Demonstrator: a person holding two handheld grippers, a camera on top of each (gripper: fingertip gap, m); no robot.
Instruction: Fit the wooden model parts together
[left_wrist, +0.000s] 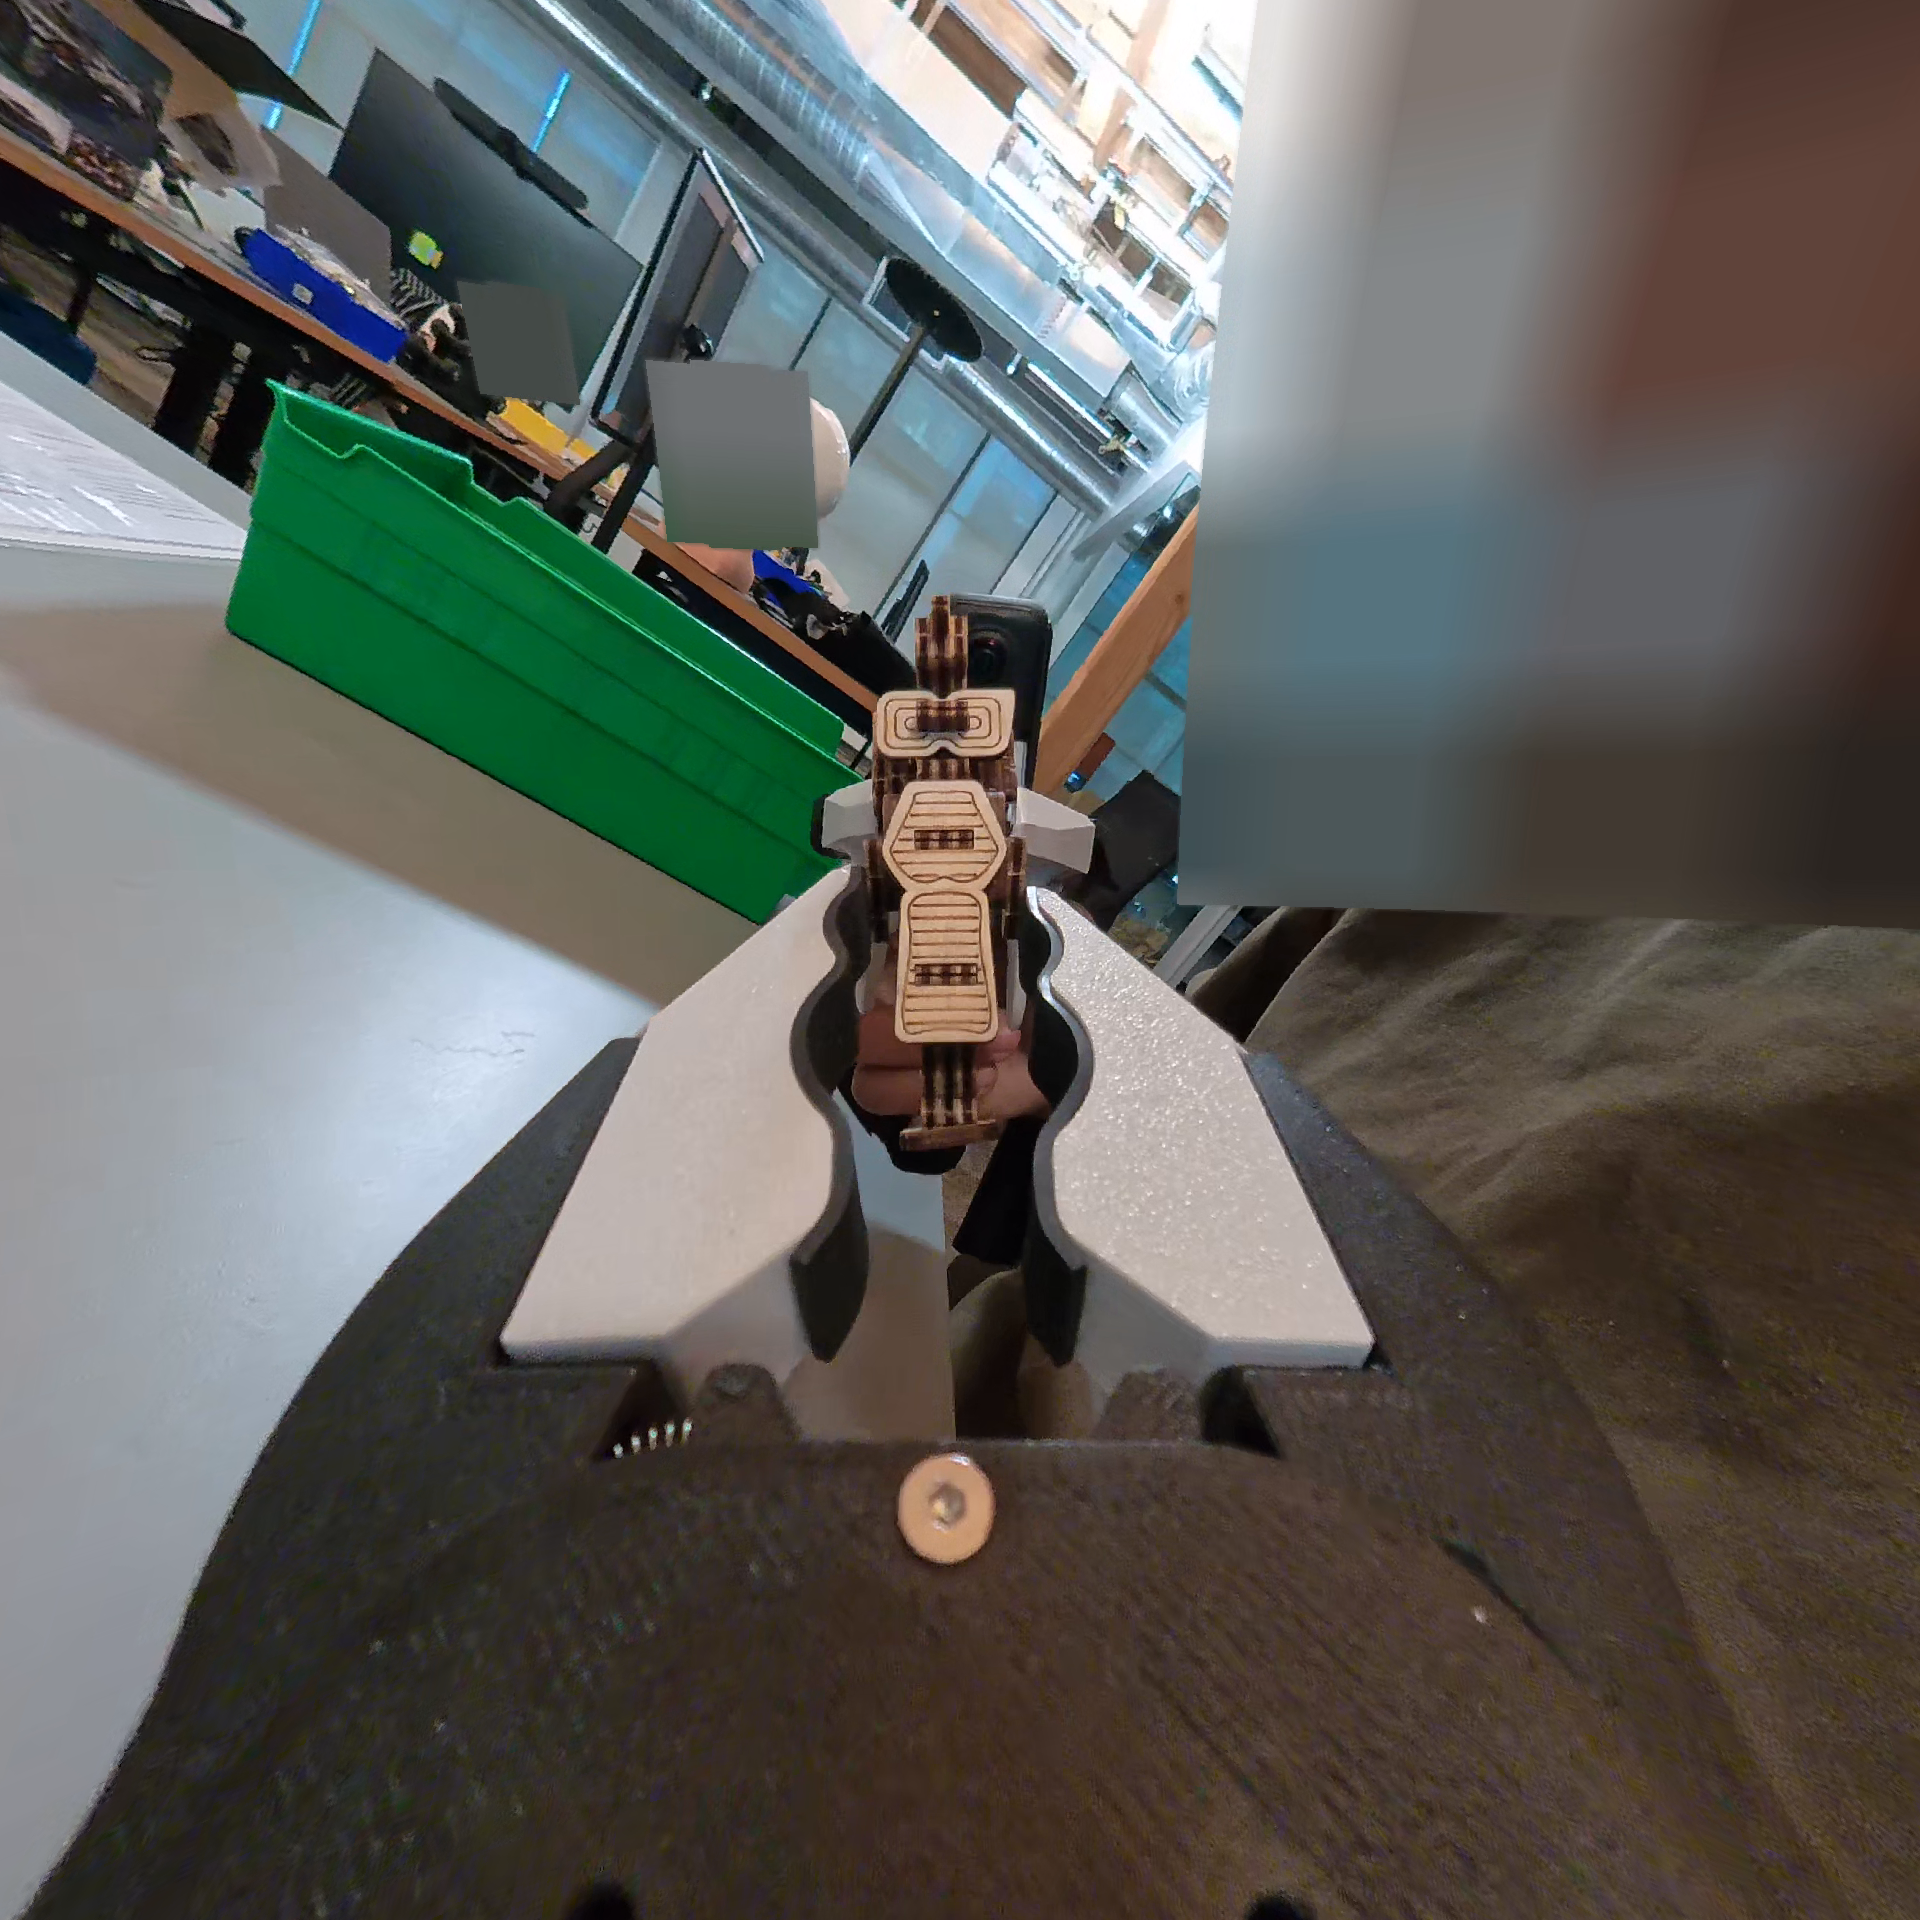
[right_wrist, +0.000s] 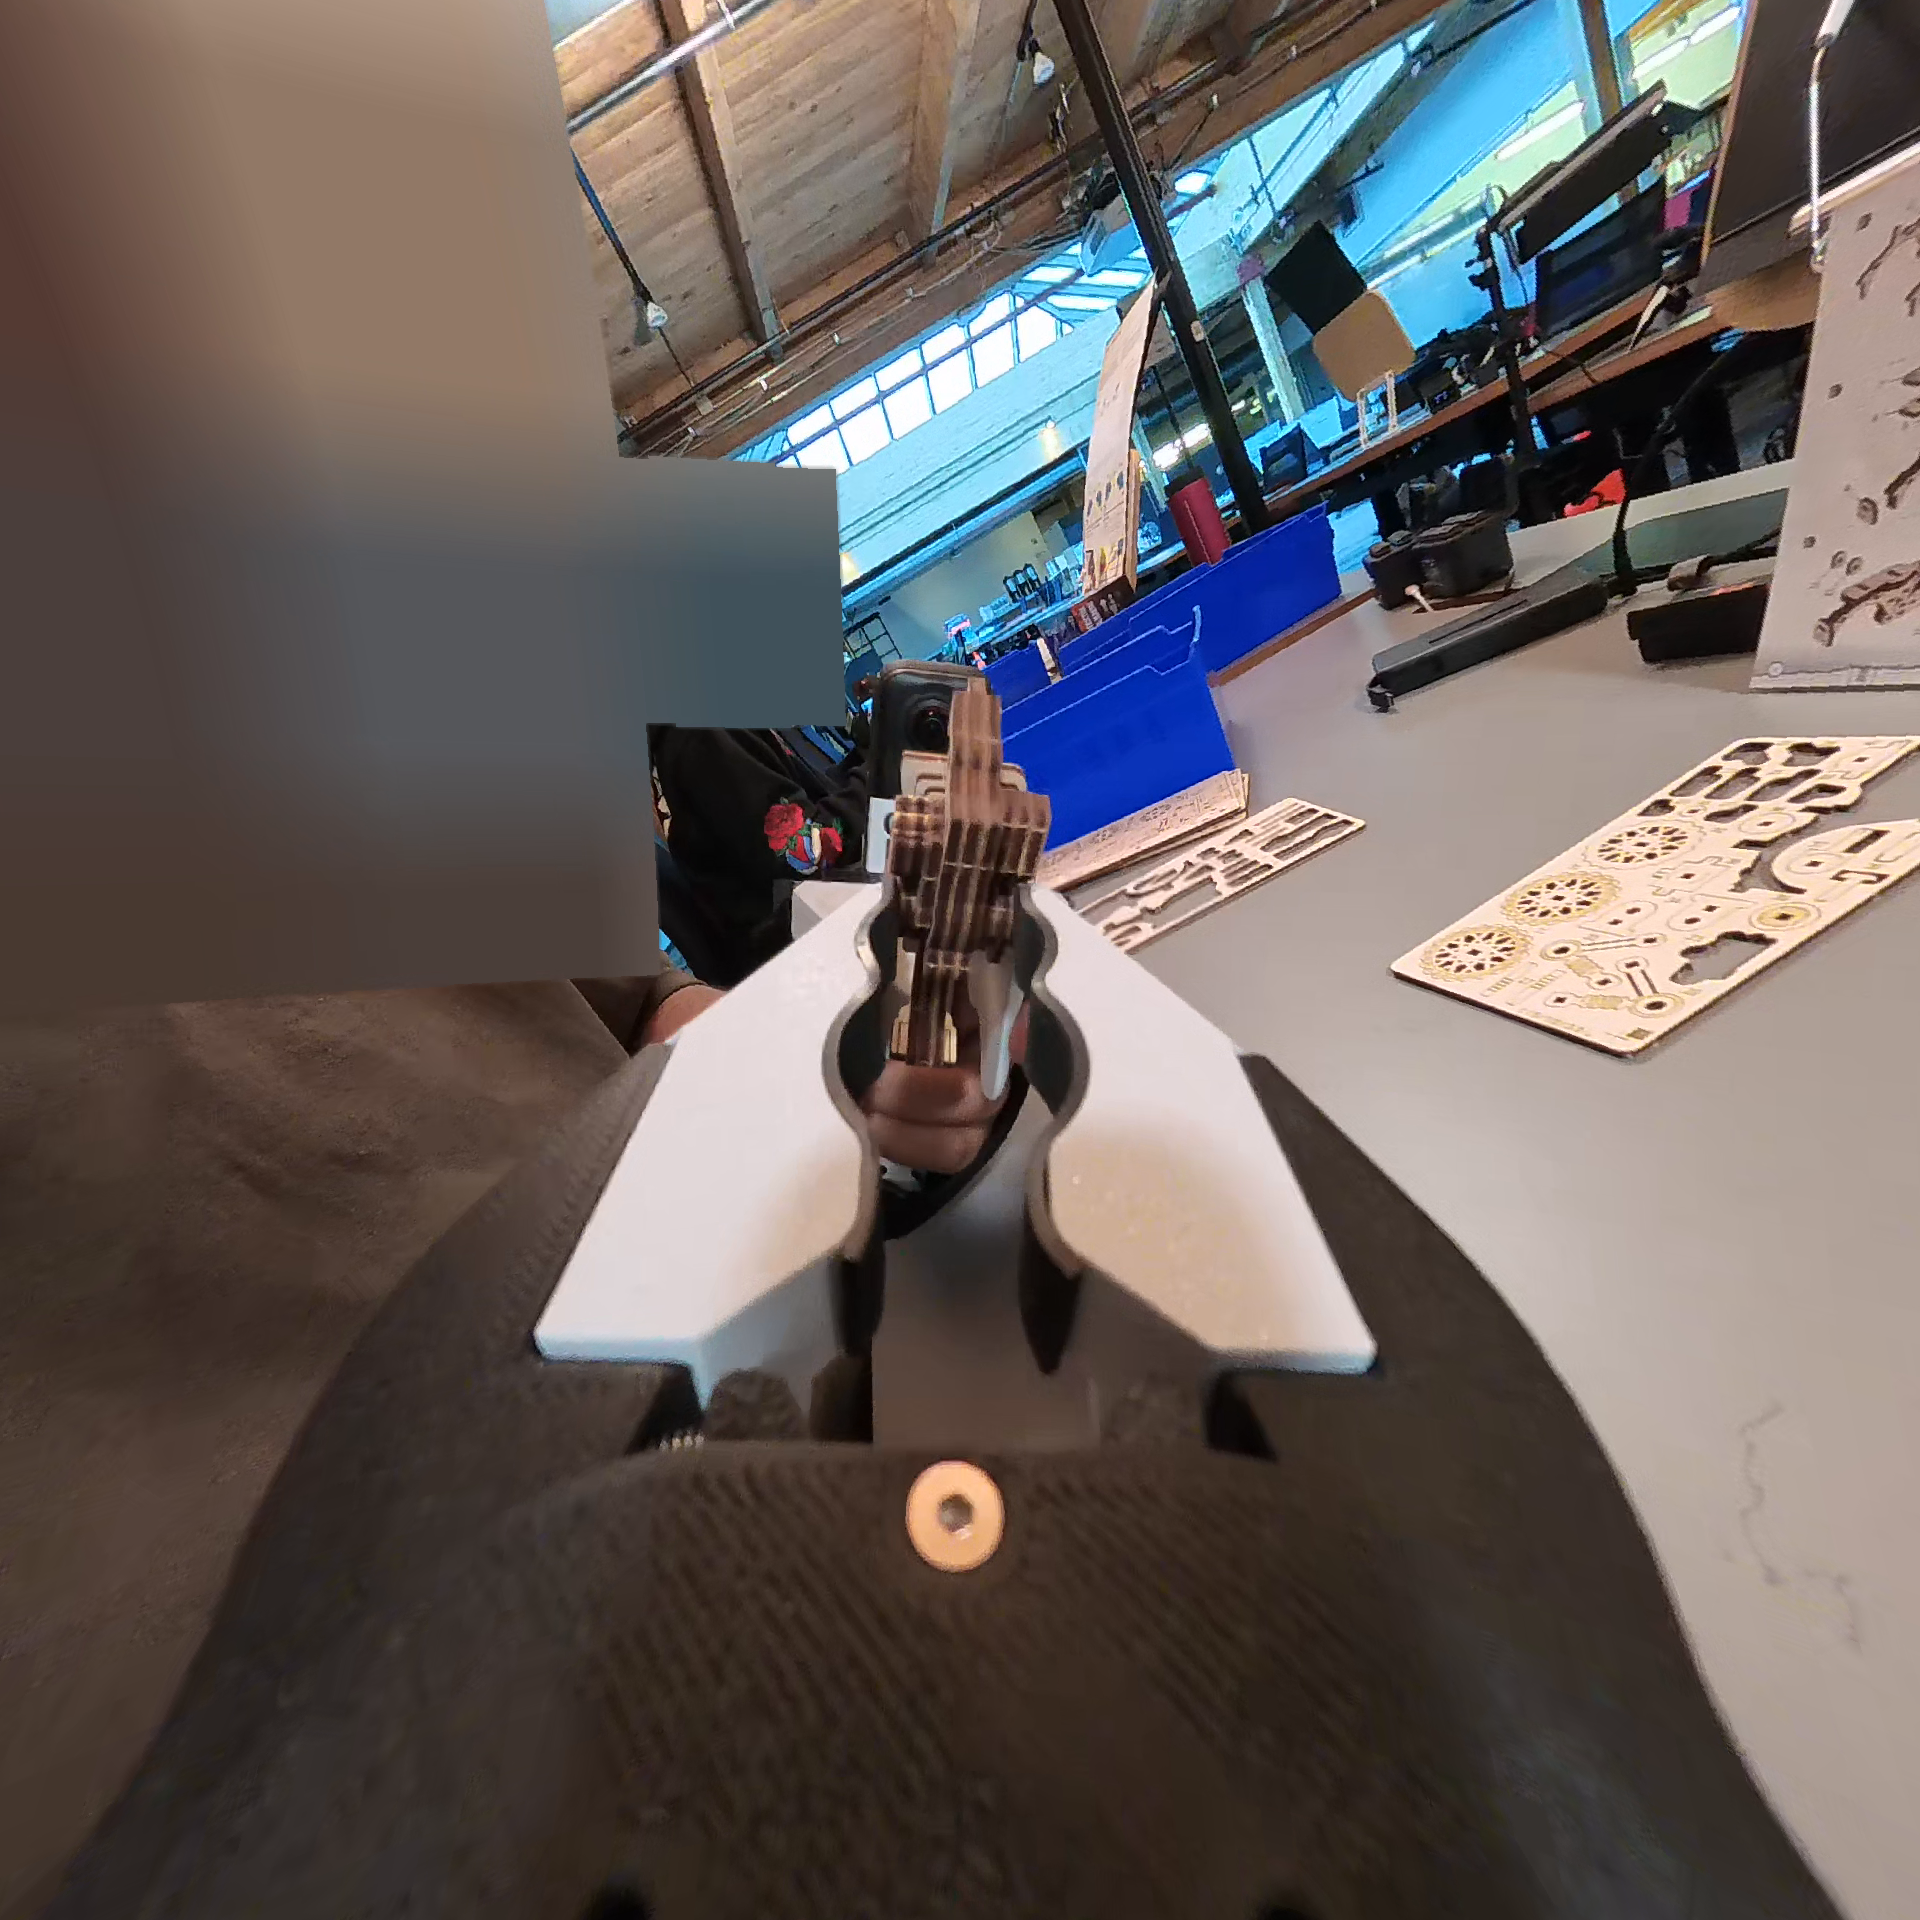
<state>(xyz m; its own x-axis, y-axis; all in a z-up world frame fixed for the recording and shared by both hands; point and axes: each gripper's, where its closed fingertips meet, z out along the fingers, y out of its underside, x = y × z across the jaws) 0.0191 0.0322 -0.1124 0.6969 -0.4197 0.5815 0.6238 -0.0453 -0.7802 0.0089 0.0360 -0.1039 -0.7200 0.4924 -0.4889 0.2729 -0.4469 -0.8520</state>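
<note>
The wooden model (left_wrist: 943, 935) is a small stack of laser-cut layers with a light, line-engraved face plate. It is held in the air between my two grippers, which face each other. My left gripper (left_wrist: 943, 904) is shut on its sides. The right gripper's grey fingertips (left_wrist: 1058, 831) show just behind the model. In the right wrist view, my right gripper (right_wrist: 958, 914) is shut on the model's layered brown edge (right_wrist: 961, 862). One left-gripper finger (right_wrist: 1000, 1023) and a hand show behind it.
A green bin (left_wrist: 499, 623) stands on the grey table (left_wrist: 260, 935) to the left, beside a printed sheet (left_wrist: 83, 488). Blue bins (right_wrist: 1122, 727), punched wooden part sheets (right_wrist: 1662, 894) (right_wrist: 1216, 862) and an upright instruction page (right_wrist: 1849, 468) are on the right. A person's olive clothing (left_wrist: 1558, 1247) is close by. The tips of both grippers are at nearly the same place.
</note>
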